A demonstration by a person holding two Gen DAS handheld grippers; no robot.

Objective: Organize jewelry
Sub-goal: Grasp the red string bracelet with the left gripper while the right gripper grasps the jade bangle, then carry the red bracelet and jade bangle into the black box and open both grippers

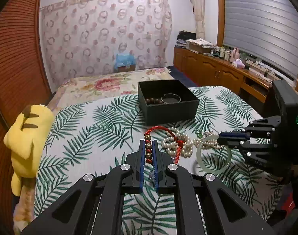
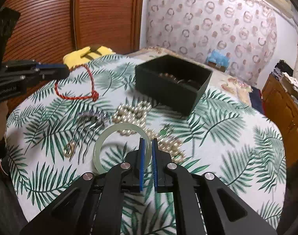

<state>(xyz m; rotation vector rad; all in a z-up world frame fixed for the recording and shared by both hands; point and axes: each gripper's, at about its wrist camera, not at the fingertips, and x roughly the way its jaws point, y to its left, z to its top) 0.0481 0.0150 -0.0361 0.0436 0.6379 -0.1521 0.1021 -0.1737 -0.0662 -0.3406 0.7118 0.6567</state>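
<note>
Mid-pickup, both at once: left tool (image 1: pixel 149 146) clenched on the beaded section of a red cord bracelet (image 1: pixel 149 150), right tool (image 2: pixel 148 146) clamped on a pale jade bangle (image 2: pixel 117 145). Next, likely: carry both over the black box (image 1: pixel 167 100), then release. Underneath, a palm-leaf bedspread (image 1: pixel 86 129); pearls (image 1: pixel 178 145) left beside; bedroom beyond.

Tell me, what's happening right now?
Left gripper shut on red cord bracelet. Right gripper shut on jade bangle. Black box ahead, path clear.
</note>
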